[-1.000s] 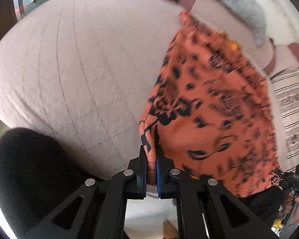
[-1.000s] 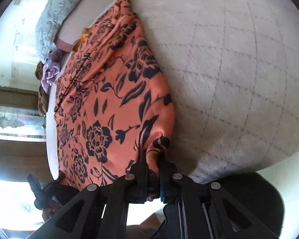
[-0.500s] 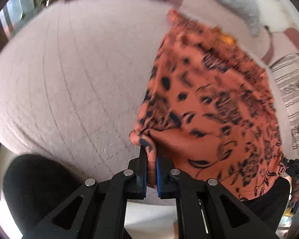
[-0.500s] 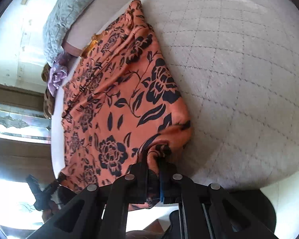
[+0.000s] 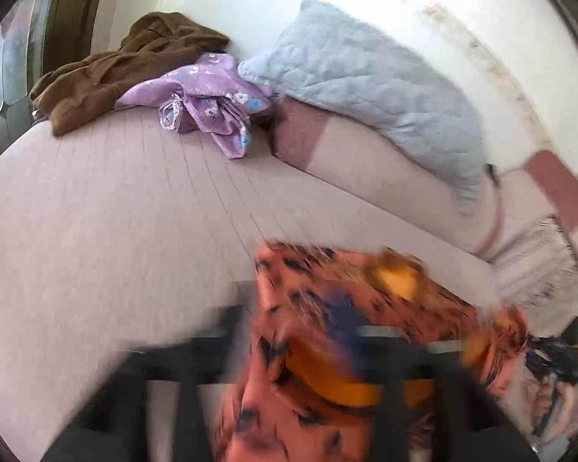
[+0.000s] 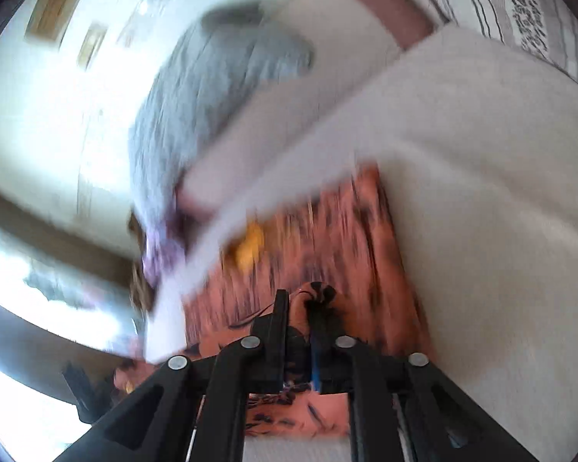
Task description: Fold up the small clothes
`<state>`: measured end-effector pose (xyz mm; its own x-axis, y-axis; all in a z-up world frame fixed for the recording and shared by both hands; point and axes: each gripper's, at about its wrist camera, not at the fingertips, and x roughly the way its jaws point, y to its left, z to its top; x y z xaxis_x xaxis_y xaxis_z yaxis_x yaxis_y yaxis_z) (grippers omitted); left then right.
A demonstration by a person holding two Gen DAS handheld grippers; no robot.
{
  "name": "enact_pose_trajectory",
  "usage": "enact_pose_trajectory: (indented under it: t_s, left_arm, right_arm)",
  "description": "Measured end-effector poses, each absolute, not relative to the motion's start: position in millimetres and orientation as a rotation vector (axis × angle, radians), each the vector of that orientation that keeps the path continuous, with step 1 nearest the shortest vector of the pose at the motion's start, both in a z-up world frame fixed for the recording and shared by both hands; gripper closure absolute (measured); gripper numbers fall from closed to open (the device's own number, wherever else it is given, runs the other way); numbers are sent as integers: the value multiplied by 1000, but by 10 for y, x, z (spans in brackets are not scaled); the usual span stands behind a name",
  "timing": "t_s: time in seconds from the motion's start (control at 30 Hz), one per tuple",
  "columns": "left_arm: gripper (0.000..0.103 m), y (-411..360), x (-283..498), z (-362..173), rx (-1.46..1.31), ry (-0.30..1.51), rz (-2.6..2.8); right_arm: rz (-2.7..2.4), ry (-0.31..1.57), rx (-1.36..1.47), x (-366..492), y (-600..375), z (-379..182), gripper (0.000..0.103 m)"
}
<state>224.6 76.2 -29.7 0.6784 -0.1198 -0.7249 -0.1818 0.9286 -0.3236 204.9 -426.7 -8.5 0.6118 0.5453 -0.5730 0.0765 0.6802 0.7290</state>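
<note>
Pale quilted bedding (image 5: 115, 231) spreads ahead of both tongs. Far beyond the left gripper (image 5: 289, 377), blurred so its jaws can't be read, lie brown cloth (image 5: 115, 65), a purple garment (image 5: 212, 96) and a grey pillow (image 5: 366, 77). An orange dress (image 5: 327, 327) drapes over it. The right gripper (image 6: 299, 331) pinches the dress's bunched edge (image 6: 316, 296).

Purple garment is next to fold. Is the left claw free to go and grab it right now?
Probably not: the left claw, though blurred, appears draped in the orange floral garment. The purple garment lies unobstructed across the bed.
</note>
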Motion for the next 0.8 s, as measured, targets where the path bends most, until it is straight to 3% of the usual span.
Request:
enact_pose_trajectory:
  t_s: [0.03, 0.07, 0.1, 0.13, 0.27, 0.43, 0.47, 0.5, 0.53, 0.57, 0.6, 0.63, 0.8]
  left_arm:
    - [10, 784, 2390, -456, -369, 865, 67]
    - [10, 801, 2559, -698, -331, 937, 115]
    - [12, 820, 2563, -786, -321, 991, 141]
    - [15, 862, 2570, -879, -333, 1028, 146]
    - [14, 1029, 2030, -762, -349, 905, 136]
    - [14, 770, 1879, -1078, -234, 1028, 33]
    - [14, 673, 1957, -1182, -202, 1076, 13]
    - [16, 606, 2004, -1238, -174, 1097, 12]
    - [33, 524, 2032, -1240, -115, 1083, 49]
    - [79, 456, 2068, -1208, -108, 1091, 5]
    - [84, 400, 2109, -1155, -140, 1130, -52]
    - [87, 376, 2121, -1062, -128, 1128, -17]
    - [94, 378, 1664, -221, -160, 964, -48]
  right_arm:
    - [307, 882, 786, 2188, -4260, -145, 63]
    - [291, 900, 767, 2390, -4185, -300, 16]
    - [222, 936, 754, 2504, -4151, -467, 5]
    - [152, 955, 739, 2525, -4105, -574, 5]
    - [146, 927, 664, 2197, -4020, -703, 6]
    - [175, 963, 447, 1976, -3914, -746, 6]
    - [196, 981, 435, 2007, -3839, -784, 10]
    - [221, 999, 410, 2020, -3796, -816, 26]
    - [239, 1068, 356, 2109, -3640, -920, 39]
    - [210, 1109, 306, 2153, -3538, -969, 45]
    - [183, 1117, 248, 2158, -3438, -954, 65]
    - [191, 1135, 235, 2166, -3362, -897, 76]
    - [220, 1061, 312, 1952, -3403, -318, 79]
